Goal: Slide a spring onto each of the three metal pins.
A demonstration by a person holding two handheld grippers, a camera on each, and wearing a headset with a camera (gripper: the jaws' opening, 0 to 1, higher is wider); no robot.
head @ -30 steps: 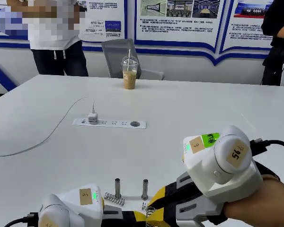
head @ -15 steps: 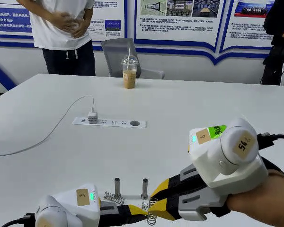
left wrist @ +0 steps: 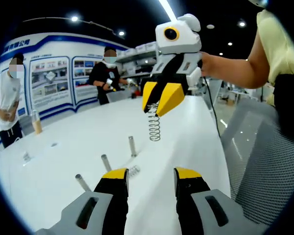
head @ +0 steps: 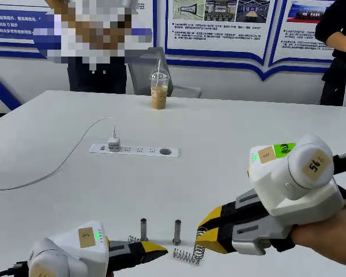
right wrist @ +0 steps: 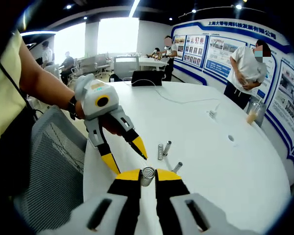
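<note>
1. Head view: the right tool (head: 206,234), held in a hand (head: 328,236), is over the near part of the white surface (head: 230,127). Its yellow jaws are pressed almost together on the top end of a spring (head: 199,249), which hangs down from the tips. I cannot tell whether the lower end touches the surface.
2. At the lower left is the left tool (head: 158,249), pointing toward the right tool. In the left gripper view its jaws are spread well apart and hold nothing.
3. The left gripper view shows three metal pins standing upright in a row on the surface: the first pin (left wrist: 82,182), the second pin (left wrist: 106,162) and the third pin (left wrist: 132,146). All three are bare. In the head view two of the pins stand between the two tools.
4. A second spring (head: 186,255) lies on its side on the surface, just in front of the right one of these two pins and right beside the hanging spring.
5. A third spring (head: 132,238) lies beside the left one of these two pins, close to the left tool.
6. Farther away on the surface there is a power strip (head: 132,150) with a white charger (head: 113,142) plugged in it, and a cable (head: 55,170) curves away to the left.
7. A cup (head: 158,89) with a straw stands near the far edge.
</note>
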